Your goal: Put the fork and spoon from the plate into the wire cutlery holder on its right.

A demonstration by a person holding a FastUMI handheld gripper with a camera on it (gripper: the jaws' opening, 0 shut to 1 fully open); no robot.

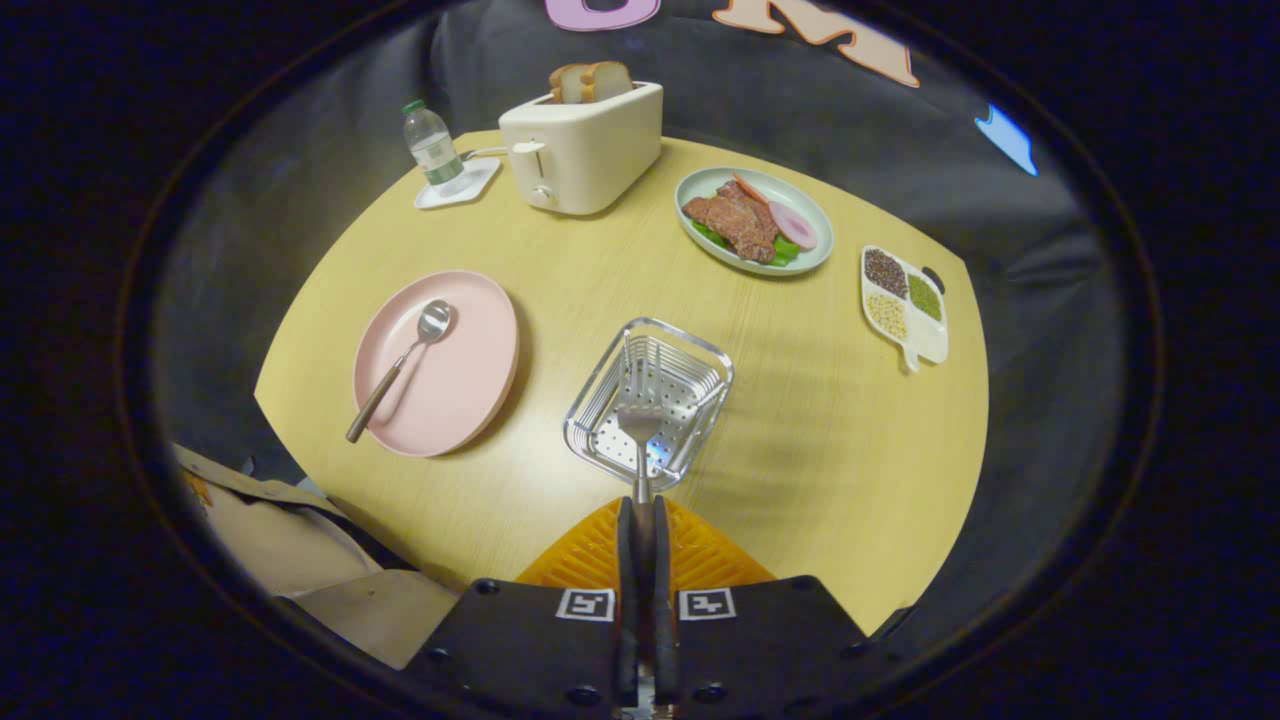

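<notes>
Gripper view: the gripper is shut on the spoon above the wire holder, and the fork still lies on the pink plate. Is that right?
Not quite: the two are swapped. The gripper view shows the gripper shut on the fork, tines out over the wire cutlery holder. It is the spoon that lies on the pink plate, its wooden handle sticking out past the rim.

We look from the camera on the gripper (pixel 640 515), high up and tilted down along its fingers, over the whole round yellow wooden table (pixel 820 420), fairly near.
</notes>
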